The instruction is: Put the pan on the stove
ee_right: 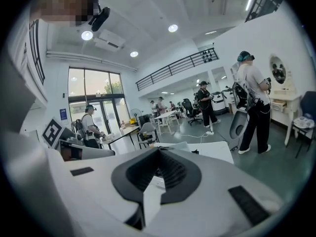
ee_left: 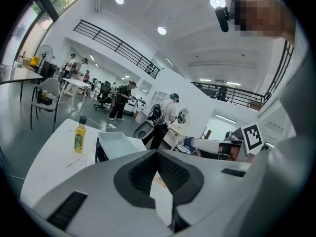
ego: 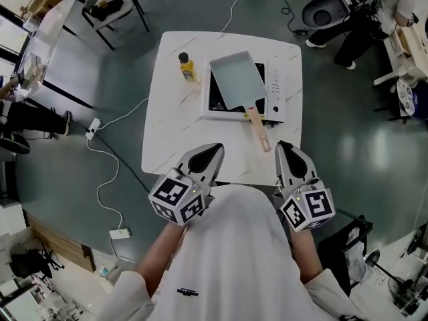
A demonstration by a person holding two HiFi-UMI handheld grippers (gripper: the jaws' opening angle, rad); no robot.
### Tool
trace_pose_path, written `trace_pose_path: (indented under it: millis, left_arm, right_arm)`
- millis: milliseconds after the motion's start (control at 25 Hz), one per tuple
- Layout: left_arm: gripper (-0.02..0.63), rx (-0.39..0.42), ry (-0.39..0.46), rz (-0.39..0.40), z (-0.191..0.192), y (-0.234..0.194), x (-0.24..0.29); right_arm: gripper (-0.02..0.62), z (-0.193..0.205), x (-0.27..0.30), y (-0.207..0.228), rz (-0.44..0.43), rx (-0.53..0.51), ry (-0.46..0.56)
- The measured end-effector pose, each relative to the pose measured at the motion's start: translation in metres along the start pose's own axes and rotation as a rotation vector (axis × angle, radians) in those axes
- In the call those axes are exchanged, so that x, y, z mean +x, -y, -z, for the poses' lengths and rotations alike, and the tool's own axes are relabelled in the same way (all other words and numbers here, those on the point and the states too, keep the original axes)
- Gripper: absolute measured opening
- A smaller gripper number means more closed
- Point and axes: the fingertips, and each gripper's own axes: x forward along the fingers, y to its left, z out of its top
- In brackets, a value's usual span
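Head view: the grey pan (ego: 237, 80) sits on the stove (ego: 275, 89) at the far right of the white bench (ego: 174, 126), its wooden handle pointing near. A bottle (ego: 187, 67) stands just left. My left gripper (ego: 214, 151) and right gripper (ego: 285, 148) hover over the near edge.
Left gripper view: jaws clenched, gripping nothing.
Right gripper view: jaws clenched, gripping nothing.

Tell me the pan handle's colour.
The handle is light tan, clearest in the head view.
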Motion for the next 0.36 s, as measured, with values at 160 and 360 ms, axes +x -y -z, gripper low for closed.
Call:
trace_pose_path:
  millis: [160, 360]
  left_arm:
    - [0.0, 0.0, -0.002, -0.004, 0.001, 0.0, -0.0003]
    - [0.0, -0.002, 0.001, -0.009, 0.0023, 0.0006, 0.0012]
  right_arm:
    - [0.003, 0.0015, 0.0, 0.0007, 0.0, 0.005, -0.001]
    - [0.003, 0.0024, -0.0002, 0.0025, -0.001, 0.002, -0.003]
